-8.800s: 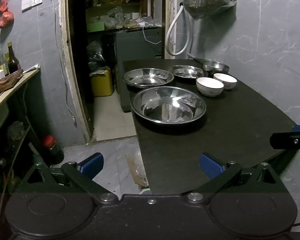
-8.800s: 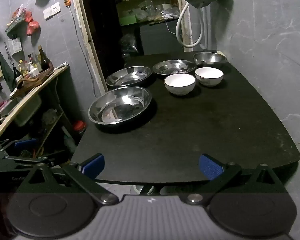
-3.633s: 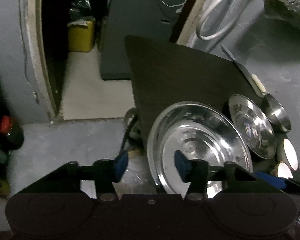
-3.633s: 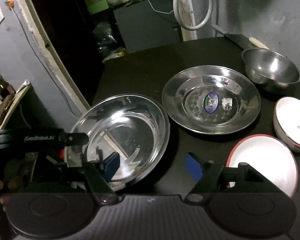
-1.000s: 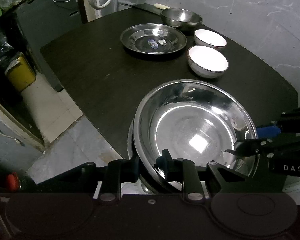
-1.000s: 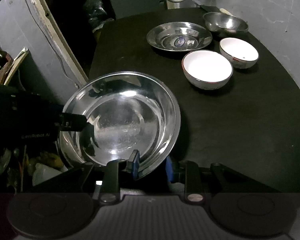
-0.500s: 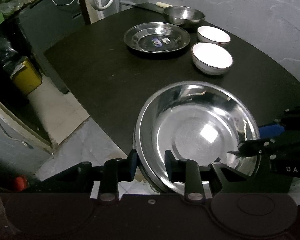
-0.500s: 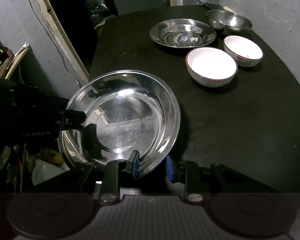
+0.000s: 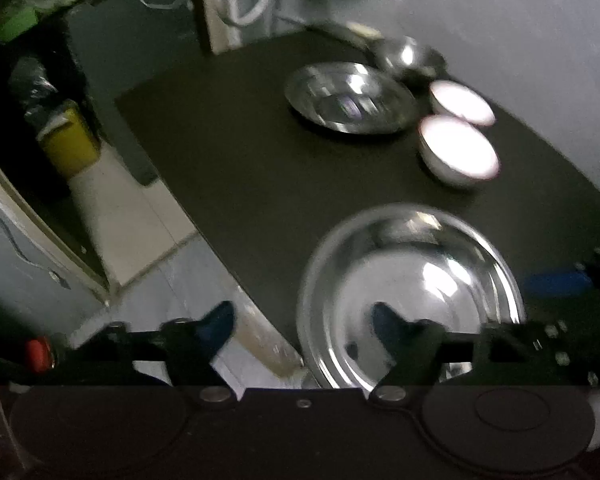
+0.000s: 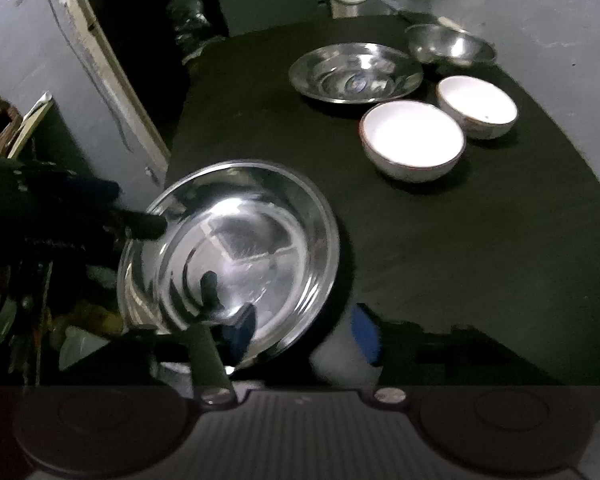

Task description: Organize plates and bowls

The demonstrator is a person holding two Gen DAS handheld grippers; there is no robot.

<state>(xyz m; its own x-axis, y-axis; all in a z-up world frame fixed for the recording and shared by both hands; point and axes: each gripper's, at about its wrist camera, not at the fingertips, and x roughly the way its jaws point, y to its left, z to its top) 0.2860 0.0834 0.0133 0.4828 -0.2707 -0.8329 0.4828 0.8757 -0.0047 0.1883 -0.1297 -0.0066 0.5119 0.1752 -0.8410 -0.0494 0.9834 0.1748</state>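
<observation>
**Both grippers spread at the big steel basin**

Left gripper (image 9: 302,320) sits with its fingers wide apart, one blue pad (image 9: 220,320) hanging out past the table edge over the floor, the other over the near part of the large steel basin (image 9: 410,300). Nothing is pinched between them. The view is smeared with blur, so whether the inner pad touches the metal cannot be told.

Right gripper (image 10: 304,332) is spread too, straddling the near rim of that same basin (image 10: 236,256): one pad inside the bowl, the other outside it over the black table (image 10: 440,260). The basin rests at the table's near left corner, part of it overhanging the edge. Whether a second basin sits under it cannot be made out.

Further back, a shallow steel plate (image 10: 356,72) lies flat with a small steel bowl (image 10: 450,46) just behind it. Two white bowls (image 10: 414,140) stand side by side, close together, between the plate and the table's right edge. A yellow container (image 9: 68,144) stands on the floor beyond.
</observation>
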